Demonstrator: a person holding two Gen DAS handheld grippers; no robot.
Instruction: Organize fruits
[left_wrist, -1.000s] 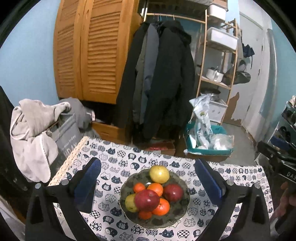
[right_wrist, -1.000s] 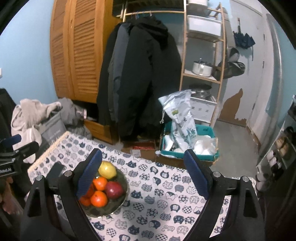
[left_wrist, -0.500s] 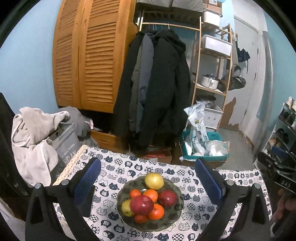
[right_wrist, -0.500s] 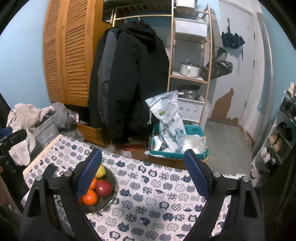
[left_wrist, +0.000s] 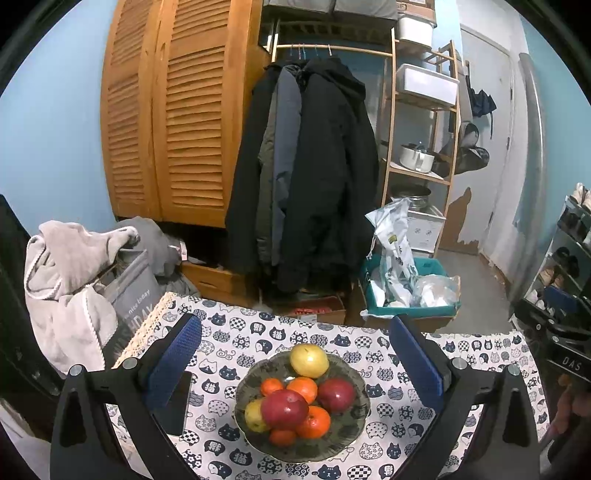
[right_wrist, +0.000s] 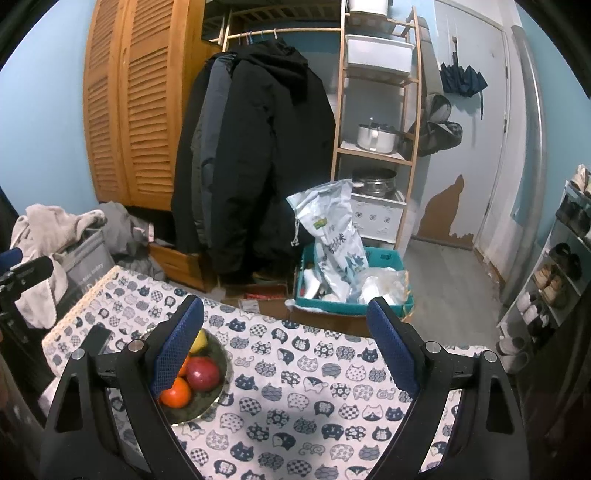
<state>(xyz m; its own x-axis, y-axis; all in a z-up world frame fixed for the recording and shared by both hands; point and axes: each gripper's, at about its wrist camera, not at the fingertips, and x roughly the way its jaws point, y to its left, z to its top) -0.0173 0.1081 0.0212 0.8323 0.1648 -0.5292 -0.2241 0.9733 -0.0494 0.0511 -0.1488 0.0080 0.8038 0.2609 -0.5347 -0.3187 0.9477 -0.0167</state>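
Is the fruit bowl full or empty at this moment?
Full. The bowl holds a heap: two red apples, several oranges, and yellow fruit at its far edge. Nothing lies loose on the tablecloth.

Black coats (left_wrist: 314, 166), louvred wardrobe (left_wrist: 170, 110)

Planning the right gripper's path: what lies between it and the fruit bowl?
Only bare cat-print tablecloth, by the right wrist view; the bowl sits beside the right gripper.

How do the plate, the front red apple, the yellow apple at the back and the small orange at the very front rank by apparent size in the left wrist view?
1. plate
2. front red apple
3. yellow apple, though it sits farther back, so the gap is unsure
4. small orange
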